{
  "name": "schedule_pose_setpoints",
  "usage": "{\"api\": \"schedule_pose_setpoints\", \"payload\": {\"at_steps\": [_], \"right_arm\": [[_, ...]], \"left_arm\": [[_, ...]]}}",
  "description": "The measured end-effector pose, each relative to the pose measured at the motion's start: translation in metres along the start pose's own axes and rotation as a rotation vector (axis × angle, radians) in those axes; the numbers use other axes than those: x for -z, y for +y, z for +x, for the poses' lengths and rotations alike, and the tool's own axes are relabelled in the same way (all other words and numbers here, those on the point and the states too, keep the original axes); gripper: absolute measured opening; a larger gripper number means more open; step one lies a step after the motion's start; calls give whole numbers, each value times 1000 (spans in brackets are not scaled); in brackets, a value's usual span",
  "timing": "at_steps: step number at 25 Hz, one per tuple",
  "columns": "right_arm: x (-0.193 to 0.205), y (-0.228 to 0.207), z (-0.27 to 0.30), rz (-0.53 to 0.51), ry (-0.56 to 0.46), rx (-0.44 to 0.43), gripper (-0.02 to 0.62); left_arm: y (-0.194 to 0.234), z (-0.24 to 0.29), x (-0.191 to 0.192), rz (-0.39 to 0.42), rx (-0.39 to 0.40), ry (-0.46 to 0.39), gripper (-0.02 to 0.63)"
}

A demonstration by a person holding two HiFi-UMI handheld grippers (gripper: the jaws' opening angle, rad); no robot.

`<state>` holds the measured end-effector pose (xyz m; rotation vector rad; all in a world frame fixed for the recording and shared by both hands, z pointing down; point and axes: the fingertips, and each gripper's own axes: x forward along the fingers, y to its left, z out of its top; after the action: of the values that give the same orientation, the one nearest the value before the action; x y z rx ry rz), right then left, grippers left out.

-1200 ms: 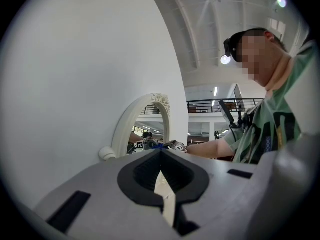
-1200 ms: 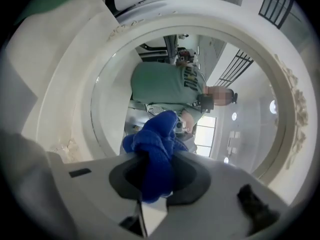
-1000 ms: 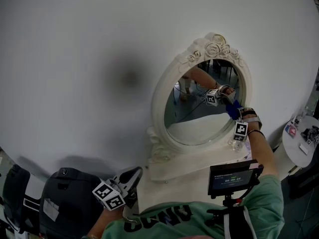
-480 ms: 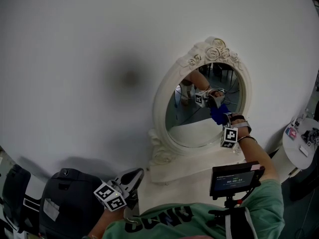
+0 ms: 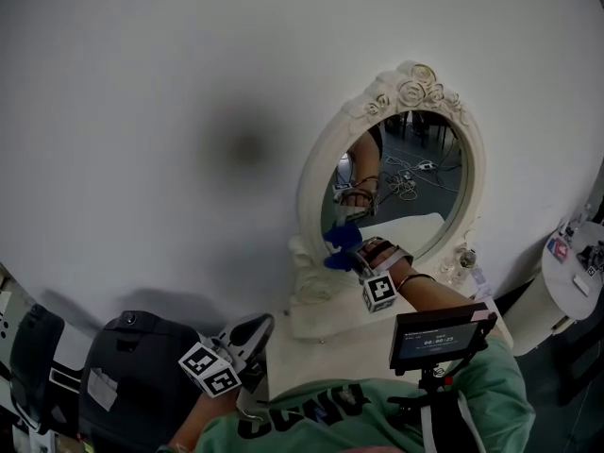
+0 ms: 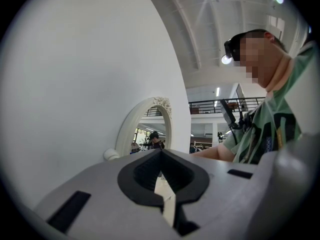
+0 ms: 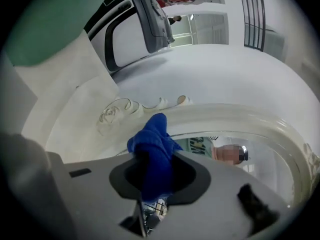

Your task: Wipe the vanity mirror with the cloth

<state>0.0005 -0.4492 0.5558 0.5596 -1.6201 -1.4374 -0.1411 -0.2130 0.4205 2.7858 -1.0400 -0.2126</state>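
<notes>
Low on the vanity mirror's (image 5: 415,192) left rim, the right tongs (image 5: 353,255) pinch a blue cloth (image 5: 340,241); the left tongs (image 5: 253,332) hang closed, empty, well apart.

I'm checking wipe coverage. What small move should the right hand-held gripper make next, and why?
Probably slide the right hand-held gripper rightwards across the glass, keeping the cloth pressed on. Its crumpled blue cloth sits at the lower-left edge of the oval vanity mirror, by its white carved frame, so most of the pane lies to the cloth's right and above it.
</notes>
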Motion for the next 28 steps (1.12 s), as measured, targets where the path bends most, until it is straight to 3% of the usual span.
{"api": "schedule_pose_setpoints", "payload": {"at_steps": [5, 13, 28], "right_arm": [[-21, 4, 28, -15, 1, -14, 74], [-3, 13, 32, -24, 27, 3, 74], [205, 54, -51, -5, 371, -69, 74]], "left_arm": [[4, -10, -3, 10, -16, -9, 6], [10, -11, -2, 5, -23, -5, 6], [6, 12, 4, 4, 13, 29, 6]]}}
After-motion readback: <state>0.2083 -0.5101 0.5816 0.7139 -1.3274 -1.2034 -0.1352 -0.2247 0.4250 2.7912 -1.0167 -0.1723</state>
